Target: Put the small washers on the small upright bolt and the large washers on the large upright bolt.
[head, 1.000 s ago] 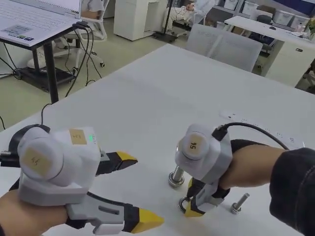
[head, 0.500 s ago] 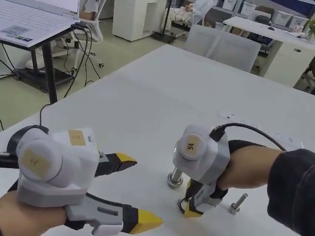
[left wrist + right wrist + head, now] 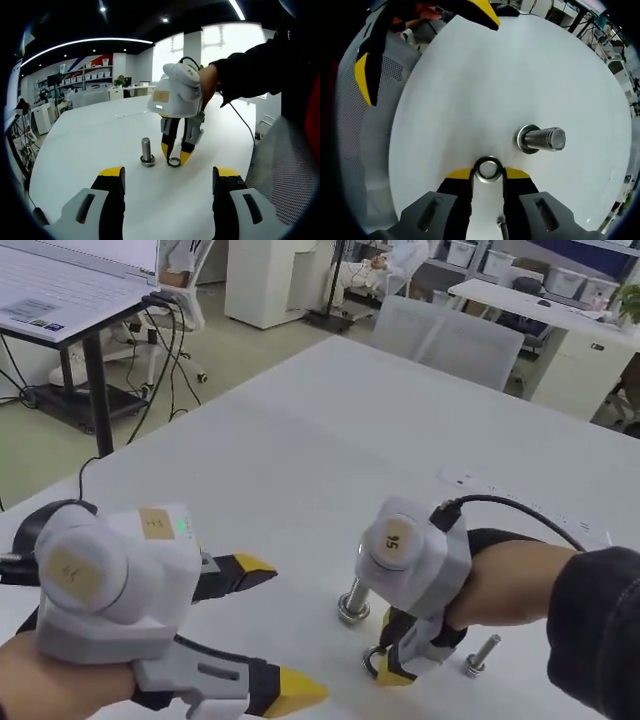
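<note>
Right tool (image 3: pixel 385 668) pinches washer (image 3: pixel 488 169) flat on worktop (image 3: pixel 400 440), just beside big upright bolt (image 3: pixel 353 602); left tool (image 3: pixel 278 628) hovers w/ jaws wide apart, nothing held.

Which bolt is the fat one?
The large bolt, just left of the right tool gripping a washer in the head view; the small bolt on the other side is thinner.

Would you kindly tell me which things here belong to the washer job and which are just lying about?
Job in hand:
- washer, held by the right gripper
- large upright bolt
- small bolt

Lying about:
- laptop
- chair
- cables
</note>
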### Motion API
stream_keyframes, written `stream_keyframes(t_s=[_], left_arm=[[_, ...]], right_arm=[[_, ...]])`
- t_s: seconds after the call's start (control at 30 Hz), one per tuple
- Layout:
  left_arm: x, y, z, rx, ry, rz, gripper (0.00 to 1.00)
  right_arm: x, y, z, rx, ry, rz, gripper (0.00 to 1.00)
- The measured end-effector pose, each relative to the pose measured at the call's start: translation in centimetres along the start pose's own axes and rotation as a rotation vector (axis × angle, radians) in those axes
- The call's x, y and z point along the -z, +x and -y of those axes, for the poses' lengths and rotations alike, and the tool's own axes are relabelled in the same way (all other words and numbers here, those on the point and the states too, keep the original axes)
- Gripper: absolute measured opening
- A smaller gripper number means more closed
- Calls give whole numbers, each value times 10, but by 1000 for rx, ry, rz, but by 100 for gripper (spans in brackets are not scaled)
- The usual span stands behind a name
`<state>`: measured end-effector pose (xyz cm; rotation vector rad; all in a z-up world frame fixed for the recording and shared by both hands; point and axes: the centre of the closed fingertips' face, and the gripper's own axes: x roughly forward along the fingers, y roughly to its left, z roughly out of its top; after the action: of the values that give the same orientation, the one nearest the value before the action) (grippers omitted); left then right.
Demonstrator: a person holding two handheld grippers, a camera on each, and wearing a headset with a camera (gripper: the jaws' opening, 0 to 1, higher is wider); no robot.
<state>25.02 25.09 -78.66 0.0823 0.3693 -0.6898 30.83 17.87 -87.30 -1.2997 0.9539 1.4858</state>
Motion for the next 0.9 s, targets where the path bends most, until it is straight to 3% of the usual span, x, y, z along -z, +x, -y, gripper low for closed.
stream_keyframes(t_s=[0.53,0.9], left_arm=[[0,1,2,11,5,-2,71],[-1,1,2,10,7,4,71]], right_arm=[[8,-30,3,31,39,24,24],[8,-66,16,89,38,39,24]])
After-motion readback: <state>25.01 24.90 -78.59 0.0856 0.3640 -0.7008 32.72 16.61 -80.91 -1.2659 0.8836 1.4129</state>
